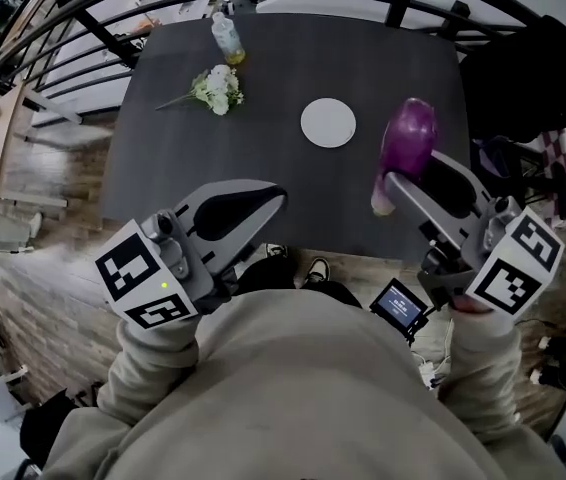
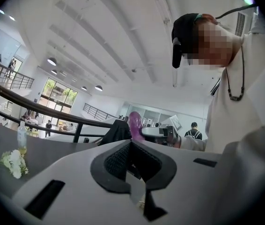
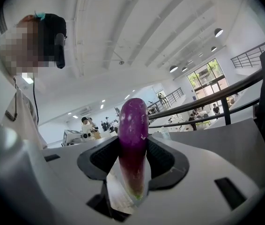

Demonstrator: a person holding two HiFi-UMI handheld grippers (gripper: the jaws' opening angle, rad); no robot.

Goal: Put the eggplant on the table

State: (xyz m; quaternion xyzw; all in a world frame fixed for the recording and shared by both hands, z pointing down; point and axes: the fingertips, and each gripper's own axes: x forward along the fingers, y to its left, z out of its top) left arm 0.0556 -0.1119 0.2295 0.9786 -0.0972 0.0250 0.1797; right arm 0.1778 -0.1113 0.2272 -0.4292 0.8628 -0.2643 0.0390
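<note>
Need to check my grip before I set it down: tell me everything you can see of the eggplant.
The eggplant is glossy purple, fading paler to a greenish end that sits low between the fingers. It stands roughly upright, its rounded end up, clamped around its lower half by the right gripper. Nothing else touches it; in the head view it shows over the dark table's near right part.

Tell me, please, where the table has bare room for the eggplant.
The table is bare across its near half, from the flowers and white plate to the near edge, and in the far right corner beyond the plate. The far left, with bottle and flowers, is most crowded.
</note>
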